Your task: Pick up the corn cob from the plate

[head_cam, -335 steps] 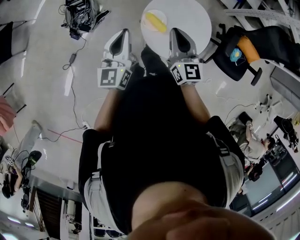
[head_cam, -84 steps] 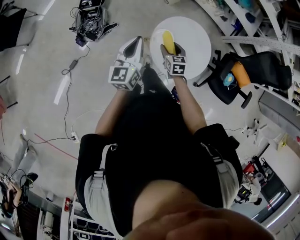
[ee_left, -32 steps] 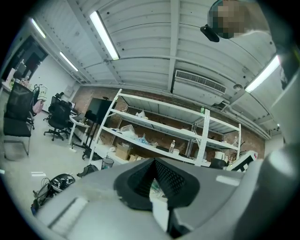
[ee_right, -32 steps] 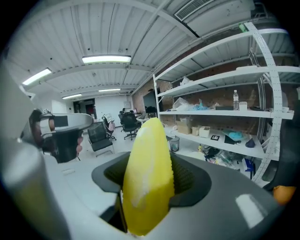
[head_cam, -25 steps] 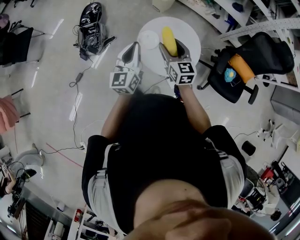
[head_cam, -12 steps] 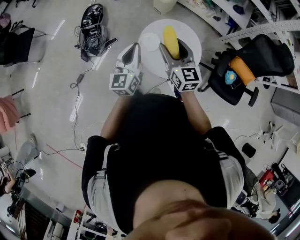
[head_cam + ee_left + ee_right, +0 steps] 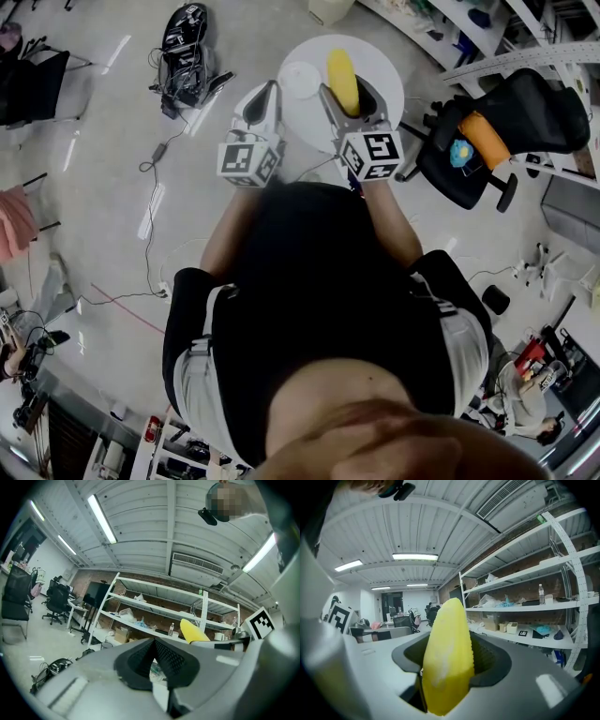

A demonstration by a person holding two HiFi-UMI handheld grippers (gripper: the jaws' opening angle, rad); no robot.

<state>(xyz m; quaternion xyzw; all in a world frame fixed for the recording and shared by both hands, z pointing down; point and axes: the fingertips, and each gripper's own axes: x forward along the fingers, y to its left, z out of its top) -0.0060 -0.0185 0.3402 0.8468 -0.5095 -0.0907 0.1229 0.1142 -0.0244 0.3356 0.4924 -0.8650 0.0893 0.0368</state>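
Under the head camera, floor [image 7: 94, 187]: pale grey, with cables and a black bag at far left.
Person [image 7: 319, 300]: black top, one gripper in each hand, both reaching toward the far table.
Chair [image 7: 487, 131]: black office chair to the right of the table.
Table [image 7: 382, 70]: round and white, on the far side.
Right gripper [image 7: 349, 94]: over the table, jaws spread wide and clamped on the corn cob from both sides [image 7: 450, 660].
Left gripper [image 7: 262, 94]: at the table's left edge, jaw tips closed together with nothing between them [image 7: 154, 641].
Plate [image 7: 300, 80]: small, white, on the table between the two grippers.
Corn cob [image 7: 341, 75]: yellow, gripped in the right gripper's jaws, its tip sticking out past them [image 7: 447, 653]; it sits just right of the plate and clear of it.
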